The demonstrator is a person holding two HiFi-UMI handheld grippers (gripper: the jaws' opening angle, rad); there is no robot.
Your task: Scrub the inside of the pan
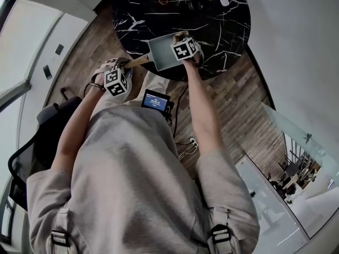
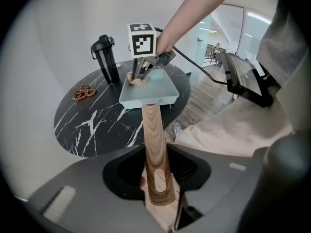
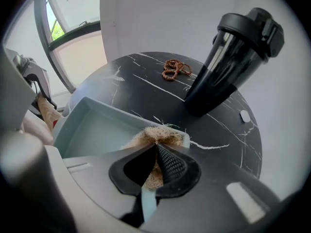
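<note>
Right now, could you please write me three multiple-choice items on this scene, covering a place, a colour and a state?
1. Where is the tan scrubber? A in a corner of the pan; B under the pan; C far from the pan.
2. What colour is the pan? A red; B pale blue-green; C black.
3. The left gripper is: A open, empty; B shut on the wooden handle; C out of view.
Answers: A, its fibres lie against the pan's corner rim; B, seen in every view; B, the jaws clamp the handle.
</note>
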